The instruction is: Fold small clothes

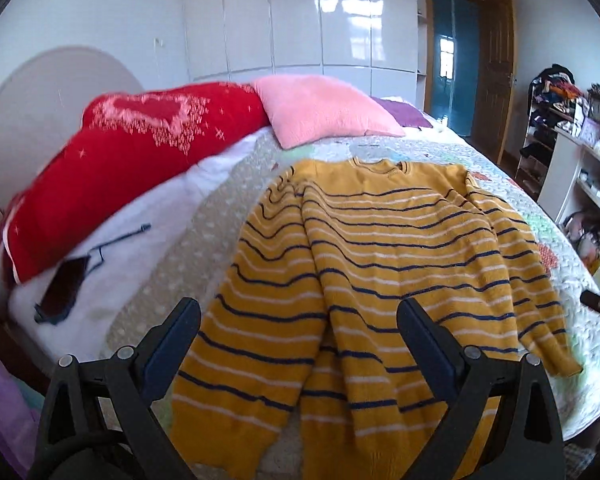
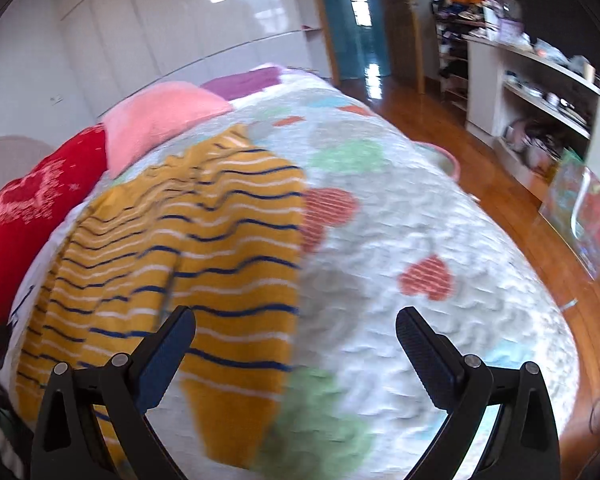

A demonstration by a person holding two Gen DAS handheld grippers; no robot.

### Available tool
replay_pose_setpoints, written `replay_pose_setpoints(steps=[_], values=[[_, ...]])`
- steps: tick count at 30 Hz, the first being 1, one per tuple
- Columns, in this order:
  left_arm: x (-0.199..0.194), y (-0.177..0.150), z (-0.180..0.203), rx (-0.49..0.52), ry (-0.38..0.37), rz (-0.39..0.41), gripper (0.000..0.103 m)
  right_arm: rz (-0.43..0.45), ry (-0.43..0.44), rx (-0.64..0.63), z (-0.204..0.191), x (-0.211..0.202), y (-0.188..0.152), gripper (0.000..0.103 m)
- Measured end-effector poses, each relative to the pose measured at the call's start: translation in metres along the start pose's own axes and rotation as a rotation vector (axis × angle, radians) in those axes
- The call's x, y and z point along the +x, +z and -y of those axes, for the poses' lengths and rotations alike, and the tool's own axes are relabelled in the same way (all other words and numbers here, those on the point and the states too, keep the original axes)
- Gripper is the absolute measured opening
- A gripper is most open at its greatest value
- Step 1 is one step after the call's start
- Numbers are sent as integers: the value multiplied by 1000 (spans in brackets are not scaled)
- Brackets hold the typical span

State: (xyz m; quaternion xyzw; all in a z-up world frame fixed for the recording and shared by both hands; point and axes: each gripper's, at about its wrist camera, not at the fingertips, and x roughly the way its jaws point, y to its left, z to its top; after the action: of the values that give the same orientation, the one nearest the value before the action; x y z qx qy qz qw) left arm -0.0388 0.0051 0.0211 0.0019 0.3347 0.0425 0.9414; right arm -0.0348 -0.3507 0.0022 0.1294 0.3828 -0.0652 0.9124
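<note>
Lying flat, neckline at twelve o'clock, on the quilted bed point(image 1: 220, 184), the striped yellow sweater point(image 1: 380, 264) awaits folding, the left gripper point(image 1: 298, 322) released above its hem and the right gripper point(image 2: 296, 330) likewise released near its three-o'clock edge.

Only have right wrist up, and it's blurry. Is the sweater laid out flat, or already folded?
Observer: Left wrist view shows the yellow striped sweater spread flat on the quilt, unfolded, neckline away from the camera.
Operator: Sleeves?
Observer: Both lie down along the body; the left sleeve is beside the torso.
Operator: Left gripper holding anything?
Observer: No. The left gripper is open above the hem, holding nothing.
Operator: Clutter on that side?
Observer: A dark pouch with a cord lies beside the red pillow.
</note>
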Motion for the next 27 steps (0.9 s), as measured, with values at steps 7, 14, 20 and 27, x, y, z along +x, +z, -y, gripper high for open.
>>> replay_pose_setpoints(steps=[7, 14, 20, 27], values=[[1, 3, 2, -50, -24, -42, 98, -83, 108, -3, -2, 15, -17, 94], [-3, 7, -7, -79, -22, -58, 98, -122, 131, -139, -22, 20, -19, 8], [-10, 23, -47, -159, 44, -26, 98, 29, -271, -141, 37, -10, 24, 8], [-3, 28, -103, -239, 112, -48, 98, 19, -359, -73, 76, -29, 45, 17]])
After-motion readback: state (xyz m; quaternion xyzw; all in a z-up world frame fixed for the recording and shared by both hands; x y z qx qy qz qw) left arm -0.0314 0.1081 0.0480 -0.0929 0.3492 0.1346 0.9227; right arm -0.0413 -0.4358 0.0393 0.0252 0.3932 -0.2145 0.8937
